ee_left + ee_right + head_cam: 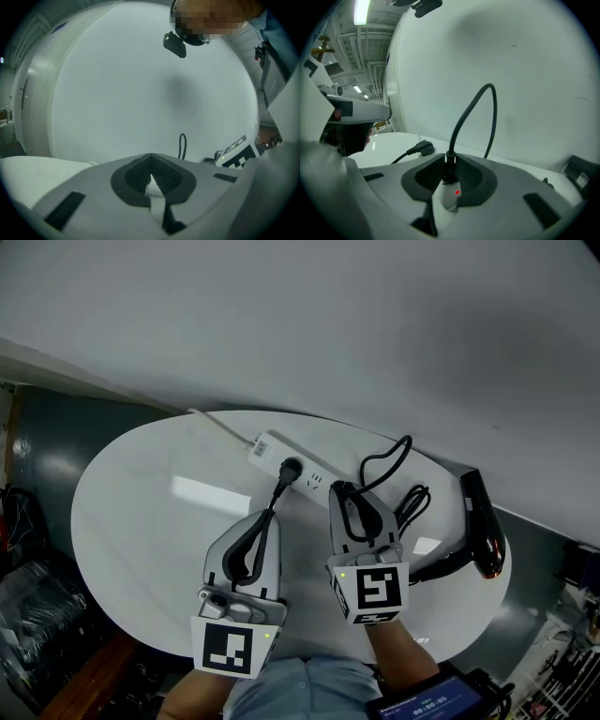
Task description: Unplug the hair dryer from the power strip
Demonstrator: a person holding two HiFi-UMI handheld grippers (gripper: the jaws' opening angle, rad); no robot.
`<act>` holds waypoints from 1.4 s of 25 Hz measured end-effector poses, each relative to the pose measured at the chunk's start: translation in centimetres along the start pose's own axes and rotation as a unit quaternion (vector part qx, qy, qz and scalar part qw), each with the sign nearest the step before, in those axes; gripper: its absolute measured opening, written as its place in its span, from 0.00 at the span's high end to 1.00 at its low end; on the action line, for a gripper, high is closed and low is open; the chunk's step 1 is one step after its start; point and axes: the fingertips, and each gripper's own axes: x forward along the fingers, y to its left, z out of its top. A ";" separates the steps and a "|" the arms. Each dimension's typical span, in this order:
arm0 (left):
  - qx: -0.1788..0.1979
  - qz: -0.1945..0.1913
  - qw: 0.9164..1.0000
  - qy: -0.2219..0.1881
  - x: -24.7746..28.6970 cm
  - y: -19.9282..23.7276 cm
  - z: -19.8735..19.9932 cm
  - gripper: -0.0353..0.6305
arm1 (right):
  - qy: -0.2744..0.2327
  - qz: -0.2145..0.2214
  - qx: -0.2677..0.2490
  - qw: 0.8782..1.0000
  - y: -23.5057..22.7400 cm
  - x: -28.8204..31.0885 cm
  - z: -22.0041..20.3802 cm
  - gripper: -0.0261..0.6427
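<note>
Your right gripper (450,176) is at the end of the power strip (270,450) that lies nearer to the hair dryer (483,526). Its jaws pinch the black plug (449,165), which sits in the strip just above the strip's small red light. The plug stands up out of the strip's face and its cord (487,93) rises from it in a loose loop, so the long axis of the plug points away from the strip, not along it. I judge that the pull must follow this axis, straight off the strip's face; a sideways pull can drag the whole strip over the bench (141,521). The hair dryer itself lies on the bench well apart from the strip, past this same end. A second plug (291,468) sits near the middle of the strip; it seems not to be the dryer's, so leave it. Your left gripper (151,169) is near the strip on that plug's side, its jaws pressed together with nothing seen between them; it is the nearer one for holding the strip down.
</note>
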 end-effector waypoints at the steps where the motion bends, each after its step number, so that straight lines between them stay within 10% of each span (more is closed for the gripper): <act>1: 0.000 0.000 1.000 0.000 0.0 0.0 0.0 0.95 | 0.000 -0.001 0.001 1.000 0.0 0.0 0.0 0.86; 17: 0.006 -0.011 1.000 -0.016 -0.4 -1.4 1.1 0.95 | -0.100 -0.001 0.005 0.995 -0.8 -2.9 5.5 0.88; 35: 0.055 -0.068 0.993 -0.074 -6.7 -9.4 4.5 0.95 | -0.011 -0.036 0.041 0.998 -1.5 -12.2 -2.3 0.71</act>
